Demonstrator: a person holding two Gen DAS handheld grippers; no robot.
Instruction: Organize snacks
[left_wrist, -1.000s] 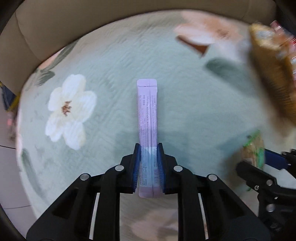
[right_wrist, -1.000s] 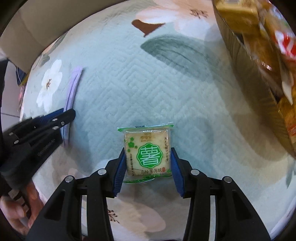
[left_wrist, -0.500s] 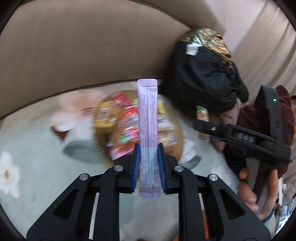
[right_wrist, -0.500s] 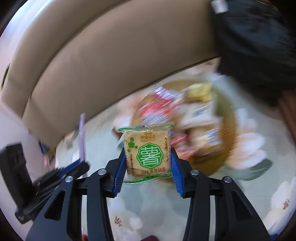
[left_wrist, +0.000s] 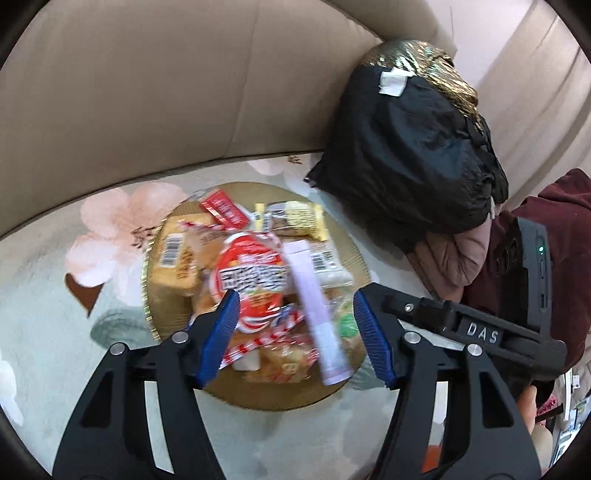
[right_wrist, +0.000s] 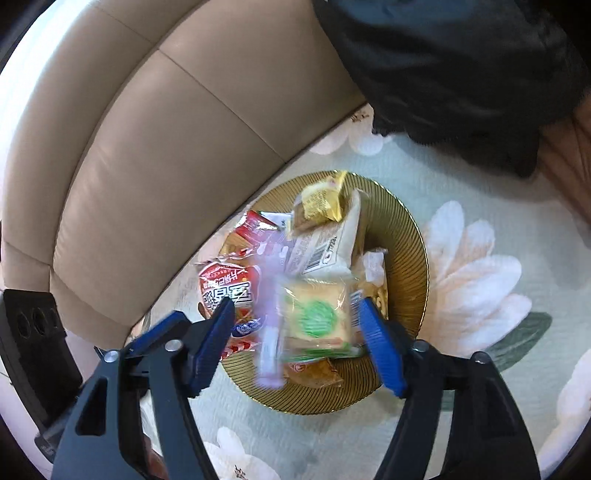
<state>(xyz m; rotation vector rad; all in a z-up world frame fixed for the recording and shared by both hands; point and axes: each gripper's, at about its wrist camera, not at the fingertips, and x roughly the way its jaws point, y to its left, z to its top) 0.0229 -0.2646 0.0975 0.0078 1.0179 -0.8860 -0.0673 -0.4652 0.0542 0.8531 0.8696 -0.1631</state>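
A gold plate (left_wrist: 155, 295) (right_wrist: 413, 266) piled with several snack packets sits on a floral quilt. My left gripper (left_wrist: 295, 332) is open above it; the purple stick packet (left_wrist: 314, 306) is loose between its fingers, blurred, over the pile. My right gripper (right_wrist: 299, 336) is open too; the square green-label cracker packet (right_wrist: 317, 317) is blurred between its fingers, over the plate, beside the purple stick (right_wrist: 269, 332). A red packet (left_wrist: 255, 280) (right_wrist: 225, 284) lies in the pile.
A beige sofa back (left_wrist: 147, 92) (right_wrist: 166, 129) curves behind the plate. A black bag (left_wrist: 406, 147) (right_wrist: 461, 55) sits at the right. The quilt (right_wrist: 480, 266) has flower prints. The right gripper body (left_wrist: 480, 336) shows in the left wrist view.
Both grippers moved from the bare quilt to above the plate and opened. The purple stick and the cracker packet left the fingers and are dropping onto the pile.
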